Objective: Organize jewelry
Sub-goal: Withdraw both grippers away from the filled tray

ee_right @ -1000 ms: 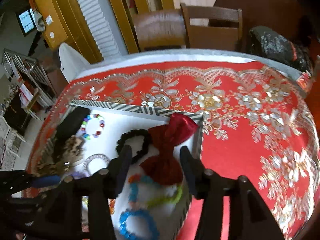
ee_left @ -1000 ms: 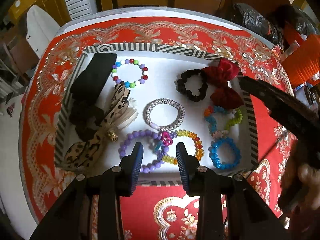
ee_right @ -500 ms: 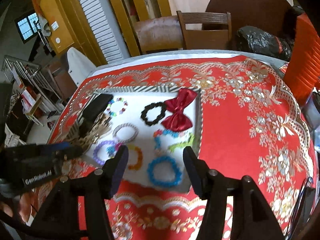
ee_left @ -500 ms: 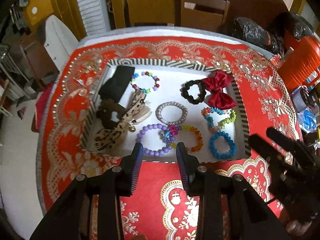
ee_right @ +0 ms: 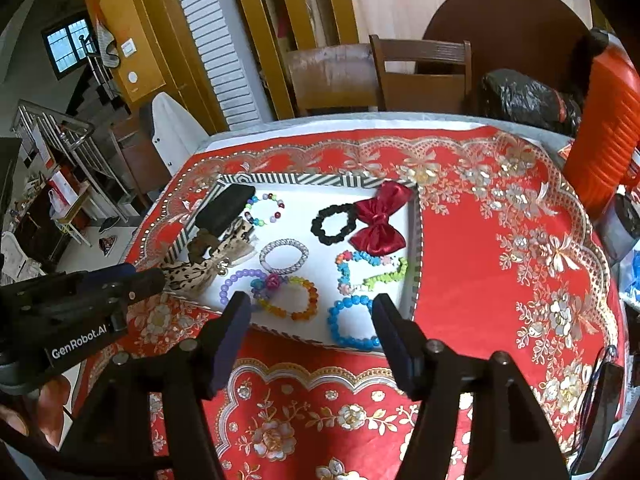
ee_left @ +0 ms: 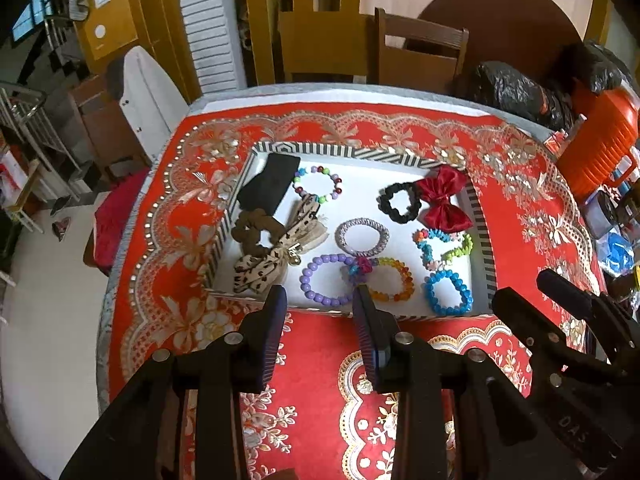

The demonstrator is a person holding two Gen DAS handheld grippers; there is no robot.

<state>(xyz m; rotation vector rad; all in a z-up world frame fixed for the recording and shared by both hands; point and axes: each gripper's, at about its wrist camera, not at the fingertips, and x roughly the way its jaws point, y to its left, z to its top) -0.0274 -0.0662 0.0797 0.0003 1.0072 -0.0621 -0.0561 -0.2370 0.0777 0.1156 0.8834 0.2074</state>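
Plainly, "GenRobot.AI" marks the left gripper [ee_right: 132,286]; both grippers' jaws gape empty, the right's [ee_right: 312,312] just widening.

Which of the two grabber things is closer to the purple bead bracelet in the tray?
Left. The left gripper hangs empty just over the tray's near edge by the purple bead bracelet; the right gripper, fingers apart, sits nearer the blue one.

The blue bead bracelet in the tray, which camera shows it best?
The left wrist view: the whole blue bead bracelet lies unobstructed in the tray's near right corner. In the right wrist view, the right gripper's fingers cover part of the ring.
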